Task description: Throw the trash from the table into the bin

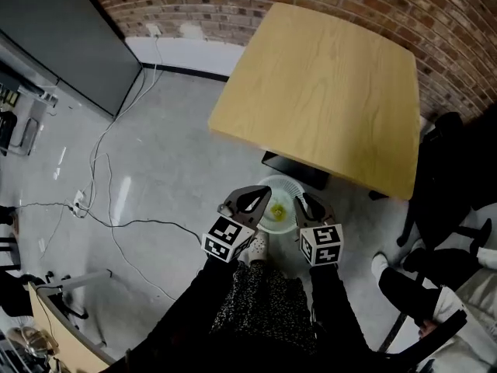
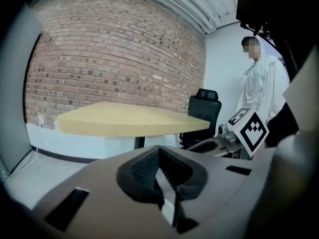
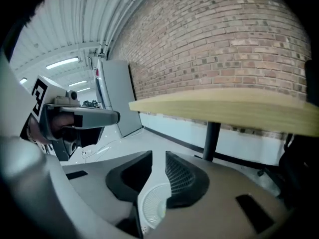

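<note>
The wooden table (image 1: 326, 92) has a bare top. Below its near edge stands a white bin (image 1: 283, 185) with a pale ribbed rim and a yellow-green piece of trash (image 1: 277, 210) inside. Both grippers hang just above the bin, side by side. My left gripper (image 1: 264, 196) (image 2: 158, 151) has its tips together and holds nothing. My right gripper (image 1: 299, 200) (image 3: 158, 156) stands open by a narrow gap with nothing in it. Through that gap a white ribbed round thing (image 3: 152, 203) shows below. The table edge (image 2: 129, 119) (image 3: 239, 108) lies ahead in both gripper views.
A black office chair (image 1: 450, 177) (image 2: 204, 108) stands right of the table, with a seated person's legs (image 1: 419, 286) near it. A person in a white coat (image 2: 261, 88) stands behind. Cables (image 1: 109, 200) cross the floor at left, near a grey cabinet (image 1: 70, 37). A brick wall backs the table.
</note>
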